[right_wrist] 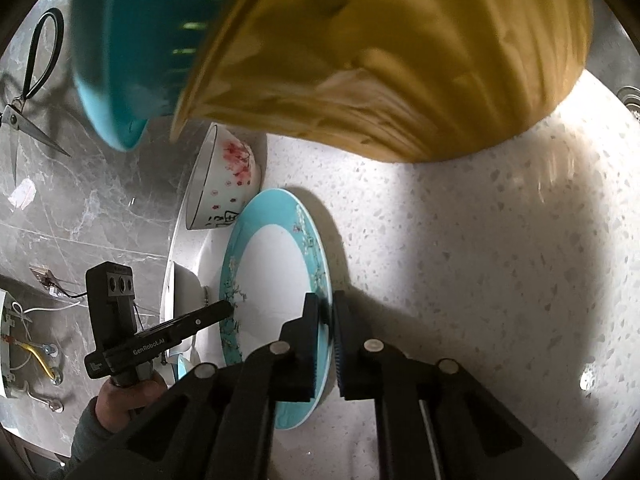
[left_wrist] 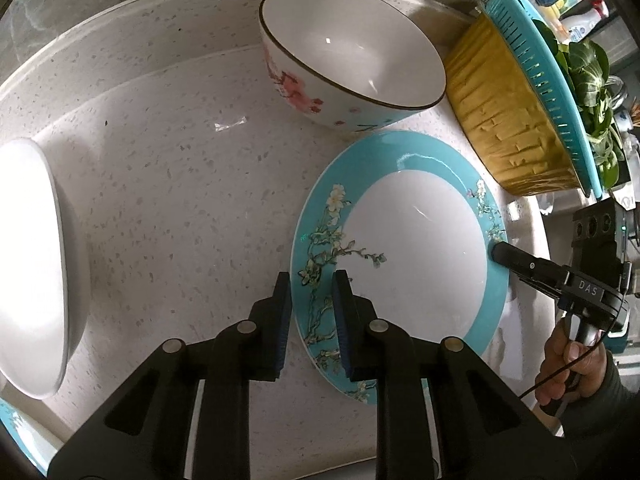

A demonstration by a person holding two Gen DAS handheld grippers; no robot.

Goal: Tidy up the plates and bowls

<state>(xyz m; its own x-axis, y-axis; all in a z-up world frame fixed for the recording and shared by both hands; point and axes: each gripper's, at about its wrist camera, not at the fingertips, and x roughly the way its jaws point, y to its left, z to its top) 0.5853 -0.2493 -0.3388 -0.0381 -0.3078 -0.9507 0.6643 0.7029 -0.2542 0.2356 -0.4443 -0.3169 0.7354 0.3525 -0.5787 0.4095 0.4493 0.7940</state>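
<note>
A teal-rimmed plate [left_wrist: 416,248] with a white centre and flower sprigs stands tilted in the speckled white sink [left_wrist: 160,180]. My left gripper [left_wrist: 311,280] is shut on its near left rim, one pad outside the edge and one on the face. My right gripper [right_wrist: 326,300] is shut on the opposite rim of the same plate [right_wrist: 276,276]; its tip [left_wrist: 494,252] shows at the plate's right edge. A white bowl [left_wrist: 352,60] with pink blossoms lies on its side just beyond the plate. Another plain white bowl [left_wrist: 32,264] stands at the far left.
A yellow basin [left_wrist: 504,112] nested in a teal colander [left_wrist: 552,80] leans over the sink's right side, close above the right gripper. Scissors [right_wrist: 32,92] lie on the grey marble counter. A second teal plate edge [left_wrist: 12,420] shows at bottom left. A hand [left_wrist: 560,360] holds the right gripper.
</note>
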